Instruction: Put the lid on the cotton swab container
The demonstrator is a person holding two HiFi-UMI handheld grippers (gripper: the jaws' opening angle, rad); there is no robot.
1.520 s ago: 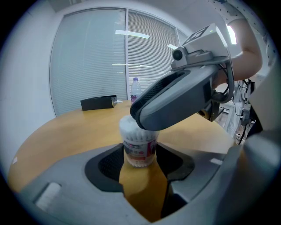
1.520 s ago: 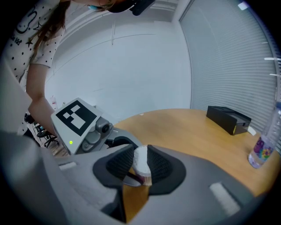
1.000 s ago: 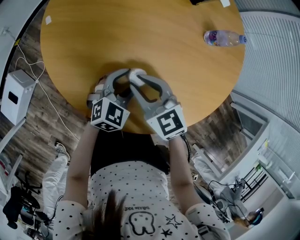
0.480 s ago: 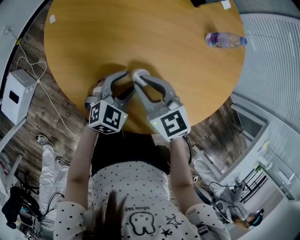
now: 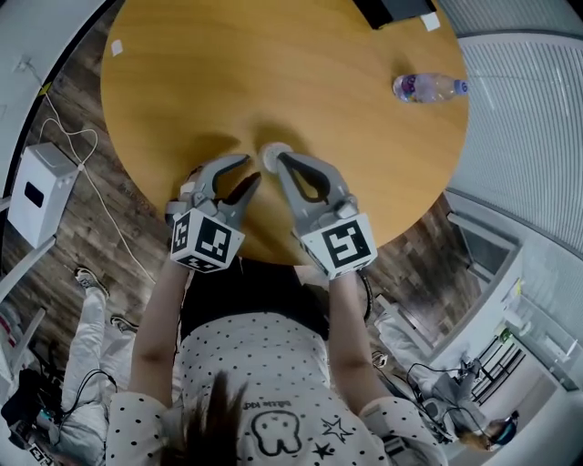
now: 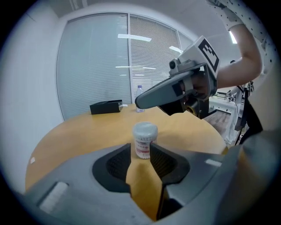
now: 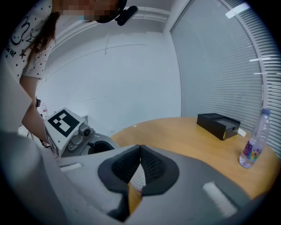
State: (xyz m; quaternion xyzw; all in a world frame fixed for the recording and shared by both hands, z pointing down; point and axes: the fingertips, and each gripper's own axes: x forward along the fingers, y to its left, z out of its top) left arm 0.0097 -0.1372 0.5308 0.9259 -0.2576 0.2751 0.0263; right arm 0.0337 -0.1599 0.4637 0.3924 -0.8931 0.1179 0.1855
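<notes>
Wooden table (image 5: 301, 82) by blinds (image 6: 96, 66); left claw (image 6: 141, 150) just narrowed, empty, right claw (image 7: 140, 148) pinched together.

The table (image 5: 273, 73) is honey-yellow wood. The container (image 6: 144, 139) is frosted white with a red-and-white label. The left gripper (image 5: 248, 173) and right gripper (image 7: 139, 149) are grey with black gridded pads (image 6: 116, 165); their cubes (image 5: 205, 241) are white with black squares. The bottle (image 5: 428, 87) is clear with a purple label, the box (image 5: 392, 9) black, and the shirt (image 5: 264, 382) white with black dots.

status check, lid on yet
Left gripper jaws just closing partway, nothing between. Right gripper jaws shut, empty. Lid on cotton swab container, upright on table. Path clear.
</notes>
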